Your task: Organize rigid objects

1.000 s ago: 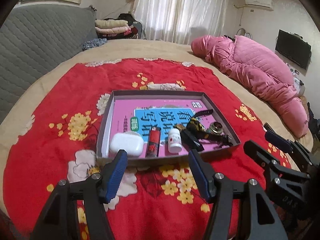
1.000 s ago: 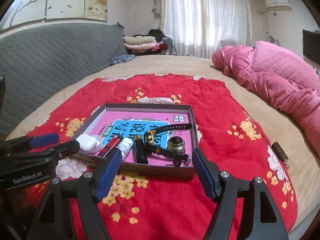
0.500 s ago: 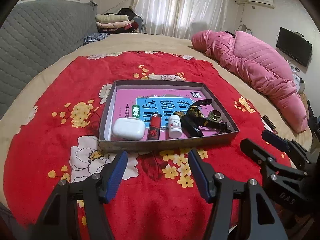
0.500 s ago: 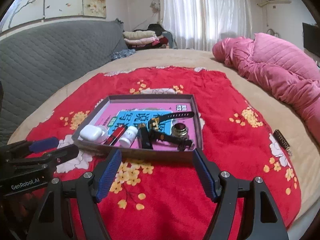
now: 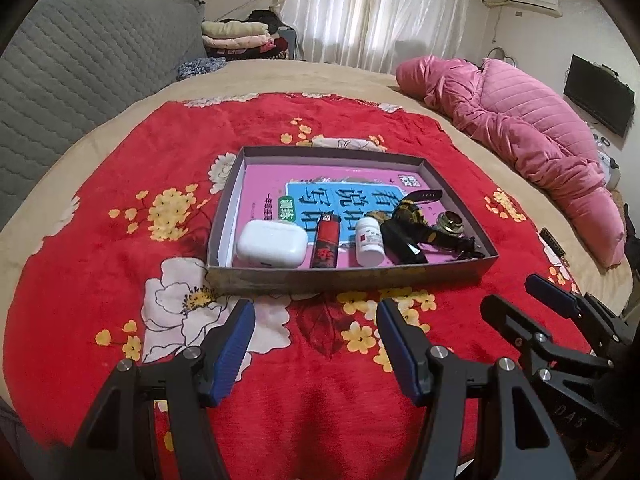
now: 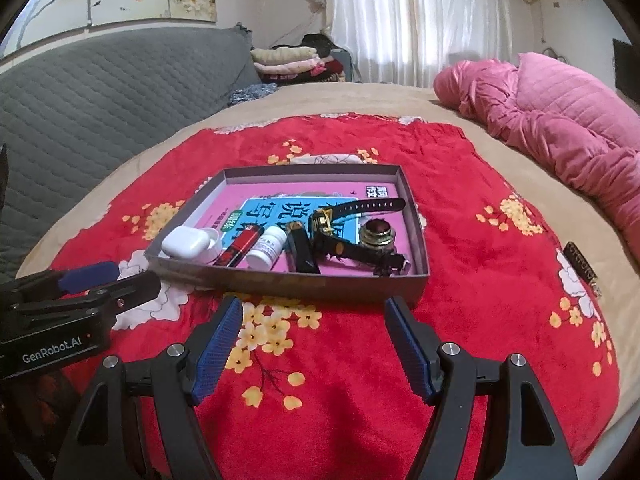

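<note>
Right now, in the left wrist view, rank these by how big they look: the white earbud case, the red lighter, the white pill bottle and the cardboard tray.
1. cardboard tray
2. white earbud case
3. red lighter and white pill bottle: too alike to rank; the lighter looks longer, the bottle thicker.

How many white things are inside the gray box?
2. The white earbud case lies in the near left corner of the gray box. The small white bottle lies further right, past the red lighter. Something small could be hidden behind the darker items.
</note>
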Demonstrator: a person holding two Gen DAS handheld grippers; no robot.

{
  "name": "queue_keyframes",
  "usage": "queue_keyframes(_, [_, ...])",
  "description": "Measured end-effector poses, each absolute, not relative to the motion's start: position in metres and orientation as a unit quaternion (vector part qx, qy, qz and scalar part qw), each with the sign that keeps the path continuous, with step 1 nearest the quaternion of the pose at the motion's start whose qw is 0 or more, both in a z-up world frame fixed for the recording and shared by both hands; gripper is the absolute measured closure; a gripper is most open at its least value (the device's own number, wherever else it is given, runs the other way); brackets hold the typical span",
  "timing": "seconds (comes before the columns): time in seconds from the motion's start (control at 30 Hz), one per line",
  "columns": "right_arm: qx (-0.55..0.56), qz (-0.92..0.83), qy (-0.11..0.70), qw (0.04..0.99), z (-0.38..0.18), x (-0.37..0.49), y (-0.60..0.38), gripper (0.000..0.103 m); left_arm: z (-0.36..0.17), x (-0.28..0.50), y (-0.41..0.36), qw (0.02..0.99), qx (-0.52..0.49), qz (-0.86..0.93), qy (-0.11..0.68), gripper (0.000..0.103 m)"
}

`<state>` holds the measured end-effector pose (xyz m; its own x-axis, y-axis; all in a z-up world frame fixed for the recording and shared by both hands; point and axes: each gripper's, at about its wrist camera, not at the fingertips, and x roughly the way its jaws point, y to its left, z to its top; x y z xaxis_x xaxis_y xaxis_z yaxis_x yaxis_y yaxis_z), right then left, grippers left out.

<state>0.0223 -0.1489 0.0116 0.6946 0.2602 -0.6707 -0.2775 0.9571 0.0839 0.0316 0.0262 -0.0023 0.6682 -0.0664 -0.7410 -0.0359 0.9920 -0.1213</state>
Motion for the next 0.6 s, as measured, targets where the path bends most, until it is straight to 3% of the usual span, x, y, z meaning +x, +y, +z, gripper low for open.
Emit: queue_keyframes(0.6, [-0.041,0.147,0.378,0.913,-0.017,0.027,-0.142,0.028,-0.035,0.040,0.023,0.900,-0.053,0.007,0.433,0.040])
